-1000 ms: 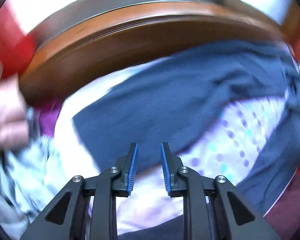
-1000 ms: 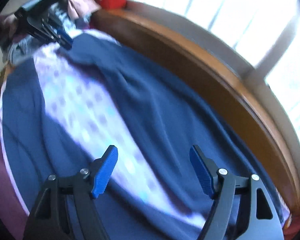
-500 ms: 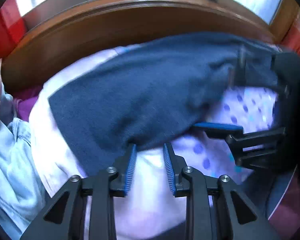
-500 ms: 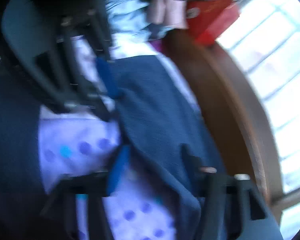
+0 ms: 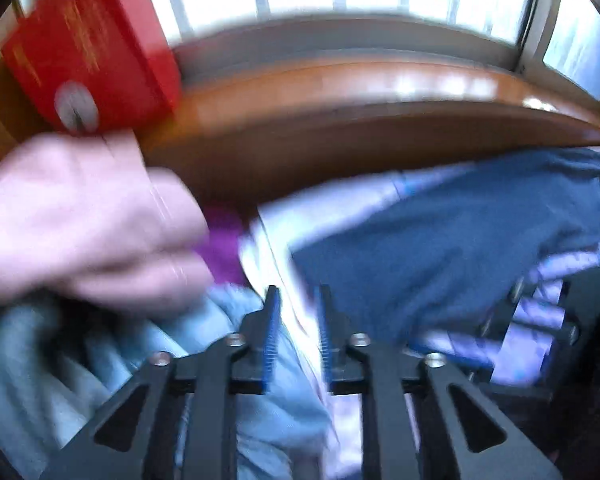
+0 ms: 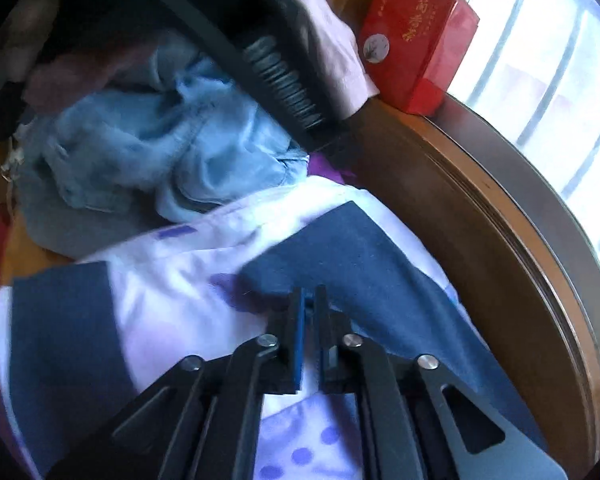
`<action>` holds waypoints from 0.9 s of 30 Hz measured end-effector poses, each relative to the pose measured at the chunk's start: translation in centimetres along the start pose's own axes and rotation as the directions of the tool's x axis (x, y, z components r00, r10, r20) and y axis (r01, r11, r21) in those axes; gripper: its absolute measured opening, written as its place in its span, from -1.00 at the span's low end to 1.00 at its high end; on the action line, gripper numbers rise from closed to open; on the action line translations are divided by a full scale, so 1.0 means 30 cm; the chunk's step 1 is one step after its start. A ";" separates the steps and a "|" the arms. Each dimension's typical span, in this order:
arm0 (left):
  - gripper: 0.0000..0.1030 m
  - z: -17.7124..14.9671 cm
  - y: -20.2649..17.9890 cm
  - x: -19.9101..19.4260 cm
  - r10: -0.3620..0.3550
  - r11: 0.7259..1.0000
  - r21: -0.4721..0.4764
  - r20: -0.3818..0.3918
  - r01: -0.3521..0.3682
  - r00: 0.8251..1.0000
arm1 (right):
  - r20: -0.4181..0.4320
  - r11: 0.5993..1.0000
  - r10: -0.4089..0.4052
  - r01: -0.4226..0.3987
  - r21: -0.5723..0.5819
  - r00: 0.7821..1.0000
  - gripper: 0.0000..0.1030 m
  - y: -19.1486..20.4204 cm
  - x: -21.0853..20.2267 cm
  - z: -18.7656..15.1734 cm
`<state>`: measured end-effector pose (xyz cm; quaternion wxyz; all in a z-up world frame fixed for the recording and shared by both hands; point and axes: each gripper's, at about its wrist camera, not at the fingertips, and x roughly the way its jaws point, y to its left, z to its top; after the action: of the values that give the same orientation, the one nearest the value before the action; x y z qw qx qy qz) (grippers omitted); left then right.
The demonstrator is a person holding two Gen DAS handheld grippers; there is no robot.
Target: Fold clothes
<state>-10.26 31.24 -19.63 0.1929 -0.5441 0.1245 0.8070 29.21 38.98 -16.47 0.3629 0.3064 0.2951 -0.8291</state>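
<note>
navy garment (image 6: 364, 264) edge pinched in right hand-held gripper (image 6: 309, 300).

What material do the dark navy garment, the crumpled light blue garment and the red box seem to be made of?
Dark navy garment: matte, soft knit or fleece, probably; it drapes without shine. Crumpled light blue garment: looks like washed denim, faded with stitched seams. Red box: printed cardboard, apparently; flat faces, sharp edges, slight sheen.
</note>
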 end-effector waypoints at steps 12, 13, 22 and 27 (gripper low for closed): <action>-0.38 -0.016 0.025 0.077 -0.142 0.970 -0.203 -0.010 0.137 0.990 | -0.063 0.986 -0.068 0.076 0.150 0.996 0.47 -0.259 -0.042 -0.122; -0.38 -0.013 0.031 0.061 -0.120 0.969 -0.218 -0.007 0.115 0.993 | -0.074 0.986 -0.059 0.070 0.150 0.996 0.47 -0.251 -0.046 -0.138; 0.14 0.054 0.051 0.043 -0.020 0.972 -0.236 -0.022 0.014 1.000 | -0.110 0.993 0.037 -0.025 0.114 0.993 0.47 -0.184 -0.031 -0.199; 0.14 0.091 0.061 0.097 -0.096 0.976 -0.197 -0.002 0.094 0.995 | -0.129 0.999 0.031 -0.029 0.018 0.991 0.47 -0.145 -0.028 -0.190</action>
<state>-14.32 31.23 -21.30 0.1757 -0.5704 0.0191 0.8021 27.94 45.84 -18.36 0.3530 0.3667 0.3065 -0.8043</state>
